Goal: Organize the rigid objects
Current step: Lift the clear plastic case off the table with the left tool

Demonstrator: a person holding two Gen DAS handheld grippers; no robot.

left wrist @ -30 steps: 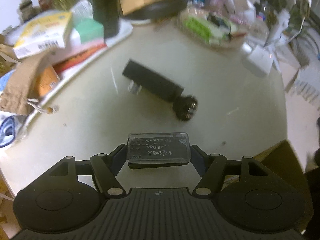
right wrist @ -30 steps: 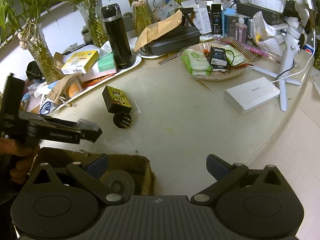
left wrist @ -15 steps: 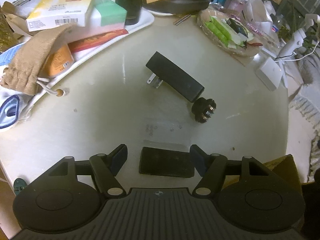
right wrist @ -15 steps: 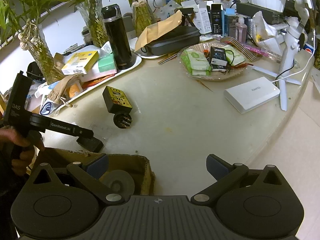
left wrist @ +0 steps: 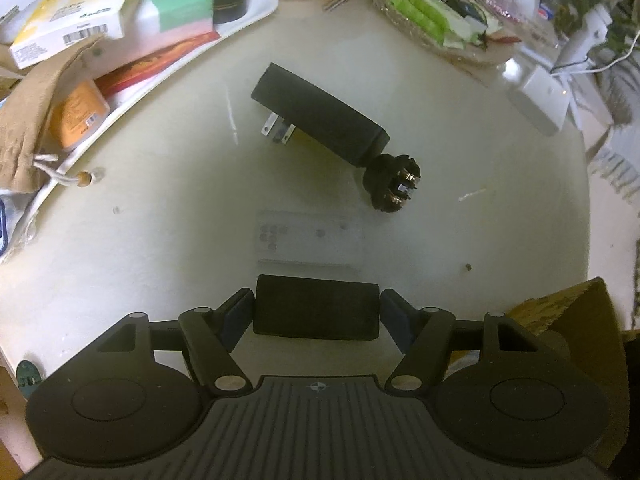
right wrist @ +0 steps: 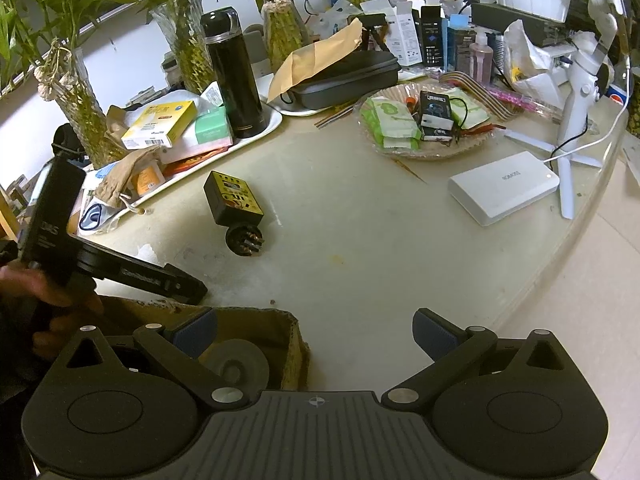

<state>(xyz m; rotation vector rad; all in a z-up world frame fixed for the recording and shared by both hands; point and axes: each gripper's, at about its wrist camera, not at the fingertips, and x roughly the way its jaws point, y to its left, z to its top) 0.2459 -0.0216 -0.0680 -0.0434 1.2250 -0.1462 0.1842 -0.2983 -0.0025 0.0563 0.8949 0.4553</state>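
Left tongs [left wrist: 316, 312] over cluttered round table [left wrist: 160, 208]

round cream table [right wrist: 360, 216] — white wall [right wrist: 132, 36]

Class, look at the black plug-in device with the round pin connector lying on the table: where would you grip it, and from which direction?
Grip the long rectangular body of the black plug-in device, coming from above with the jaws across its two long flat sides. It lies flat and diagonal, so those sides are free. Avoid the metal prongs and the round pin connector, probably poor holds.
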